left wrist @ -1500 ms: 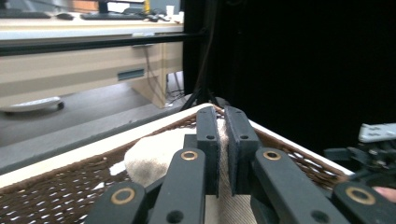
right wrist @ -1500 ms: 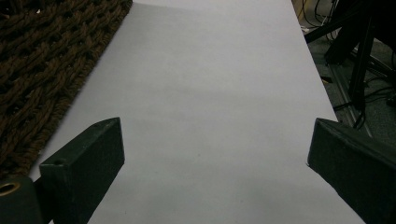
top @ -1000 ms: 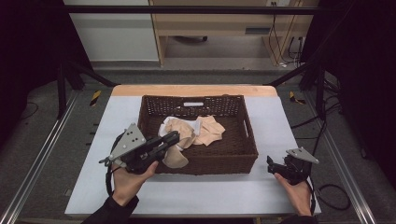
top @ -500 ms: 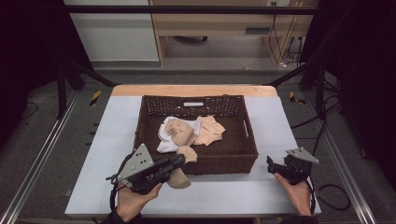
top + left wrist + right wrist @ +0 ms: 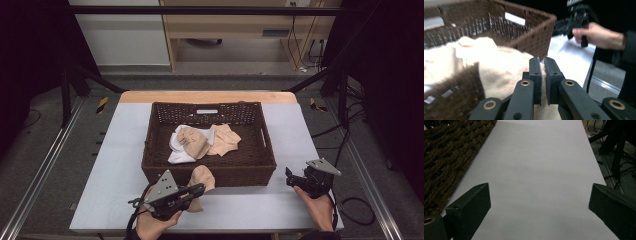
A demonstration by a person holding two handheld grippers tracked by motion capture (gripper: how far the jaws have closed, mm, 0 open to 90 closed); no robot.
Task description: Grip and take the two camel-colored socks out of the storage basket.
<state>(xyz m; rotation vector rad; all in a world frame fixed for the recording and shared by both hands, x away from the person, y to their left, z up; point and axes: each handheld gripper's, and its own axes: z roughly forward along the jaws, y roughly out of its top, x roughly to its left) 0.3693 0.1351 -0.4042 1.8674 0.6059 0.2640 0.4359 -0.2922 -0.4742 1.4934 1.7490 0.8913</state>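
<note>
Beige cloth [image 5: 201, 178]: pinched in the left gripper [image 5: 196, 191], draped over the near wall of the wicker basket [image 5: 267, 150] and hanging down onto the table [image 5: 120, 145].
Change: over the last second the left gripper has drawn back toward the person, pulling the cloth from inside the basket.
Meaning: it seems laundry is being taken out piece by piece; this piece is nearly clear.
Left in basket: a white and two beige cloths [image 5: 200, 142].
Right gripper [image 5: 292, 178]: jaws wide apart, holding nothing, resting on the table right of the basket.
</note>
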